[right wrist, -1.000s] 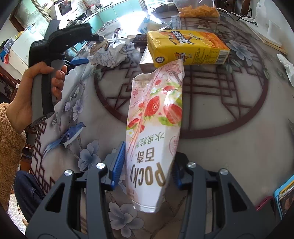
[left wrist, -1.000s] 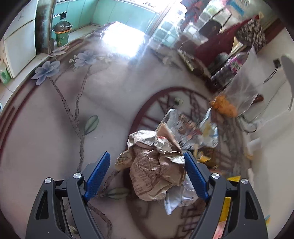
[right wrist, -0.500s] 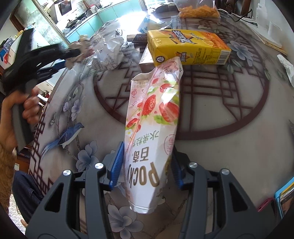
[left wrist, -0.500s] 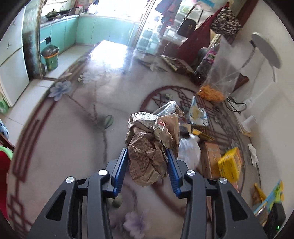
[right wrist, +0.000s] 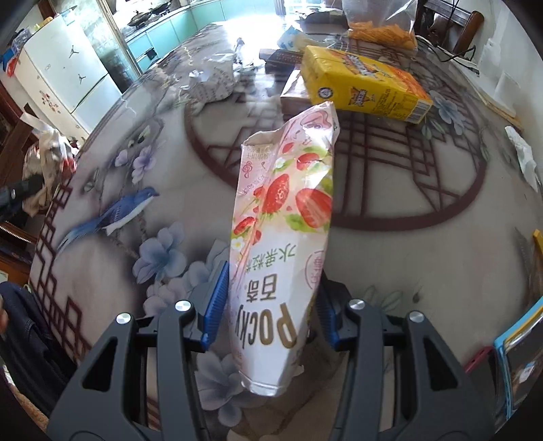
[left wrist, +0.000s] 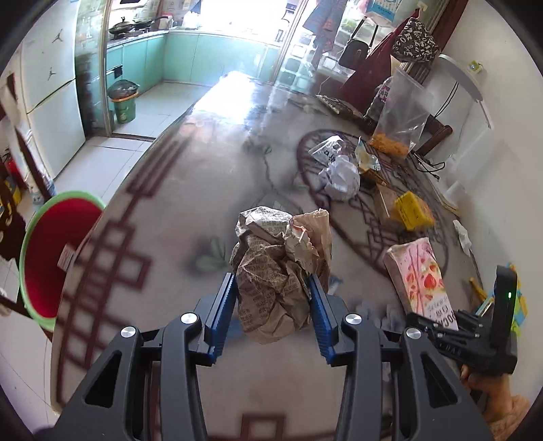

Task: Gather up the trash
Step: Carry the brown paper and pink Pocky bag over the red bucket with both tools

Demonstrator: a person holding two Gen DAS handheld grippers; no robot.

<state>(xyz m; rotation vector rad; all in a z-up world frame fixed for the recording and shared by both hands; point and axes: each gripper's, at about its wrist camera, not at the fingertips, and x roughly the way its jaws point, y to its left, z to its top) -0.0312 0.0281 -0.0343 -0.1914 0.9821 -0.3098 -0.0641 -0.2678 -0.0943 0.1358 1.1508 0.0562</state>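
Paper wad (left wrist: 281, 278), brown and crumpled, sits clamped between the blue pads (left wrist: 222, 315) of the left gripper (left wrist: 271, 317), lifted clear of the table (left wrist: 210, 176) near its edge; these jaws have just been closing onto it. Below and to the left, past that edge, stands a red bin (left wrist: 51, 251) with a green rim. Pocky pack (right wrist: 285, 244) is pinched low down in the right gripper (right wrist: 268, 305), its torn top leaning away over the table. Farther back lie a yellow box (right wrist: 363, 86), more crumpled paper (right wrist: 212, 83) and a snack bag (right wrist: 380, 29).
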